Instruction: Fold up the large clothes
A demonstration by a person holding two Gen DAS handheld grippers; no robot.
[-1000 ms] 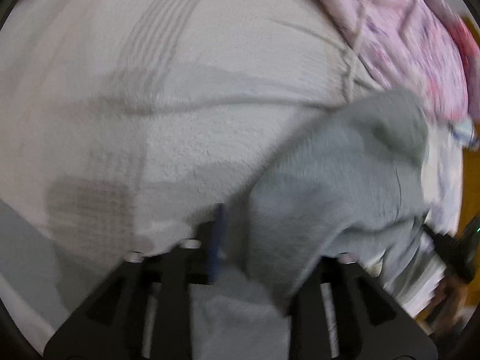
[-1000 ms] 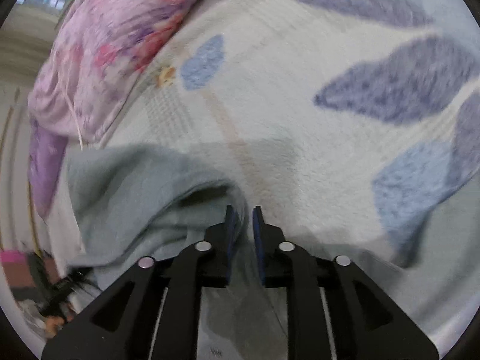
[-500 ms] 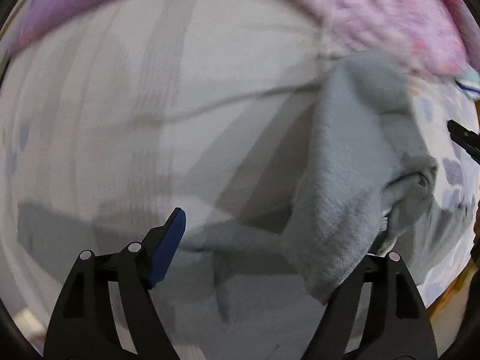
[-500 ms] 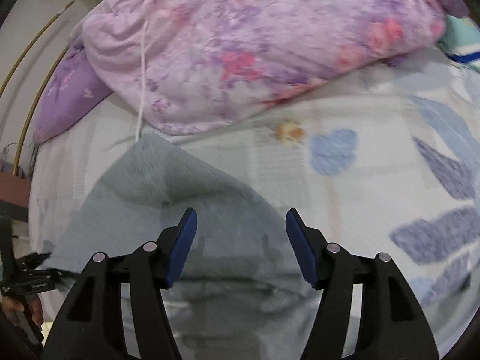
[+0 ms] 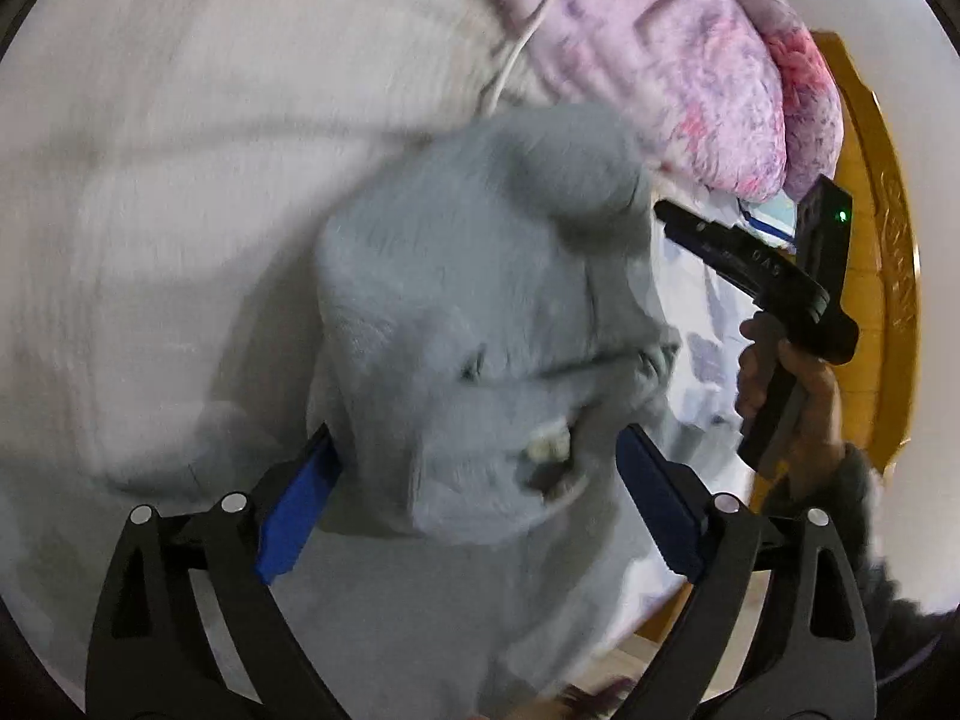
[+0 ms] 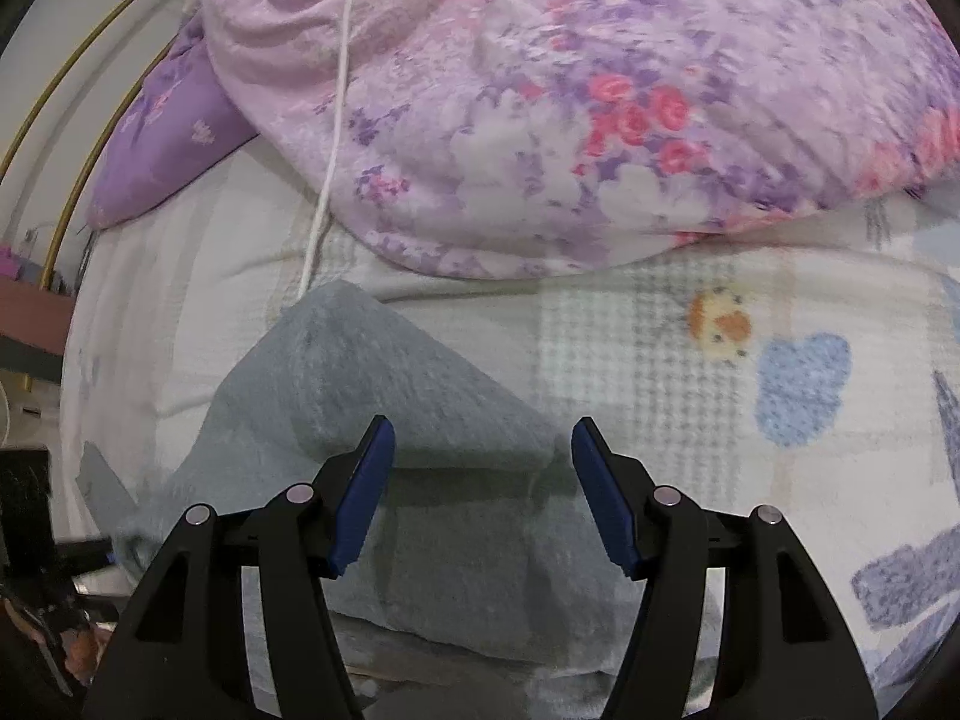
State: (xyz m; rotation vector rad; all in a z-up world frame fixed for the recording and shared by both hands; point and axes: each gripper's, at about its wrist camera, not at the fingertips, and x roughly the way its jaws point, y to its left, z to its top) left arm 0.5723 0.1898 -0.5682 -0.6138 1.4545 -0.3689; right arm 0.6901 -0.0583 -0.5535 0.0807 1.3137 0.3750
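Grey fleece garment (image 5: 480, 324) heaped and partly folded on the bed (image 5: 180, 210), near its edge; seen again from the right wrist (image 6: 384, 420) as a layered pile with one peaked corner pointing toward the floral quilt (image 6: 600, 120). Lies on a pale bedsheet (image 6: 660, 360) printed with blue and purple shapes and a small orange figure. White cord (image 6: 336, 120) trailing down the quilt to the garment's peak. Purple pillow (image 6: 162, 144) tucked beside the quilt at the left.

Left hand-held gripper (image 5: 474, 510) spread wide, jaws just opened further, blue pads either side of the garment's near fold; left pad close against the cloth, contact not clear through the blur, no pinch visible. Right hand-held gripper (image 6: 483, 492) also spread, jaws lately opened, poised above the pile with cloth showing between the pads but not pressed by them. Same right tool visible from the left wrist (image 5: 756, 276), gripped by a hand (image 5: 786, 384) with a dark sleeve, green light glowing on its body. Wooden bed frame (image 5: 888, 300) beyond.
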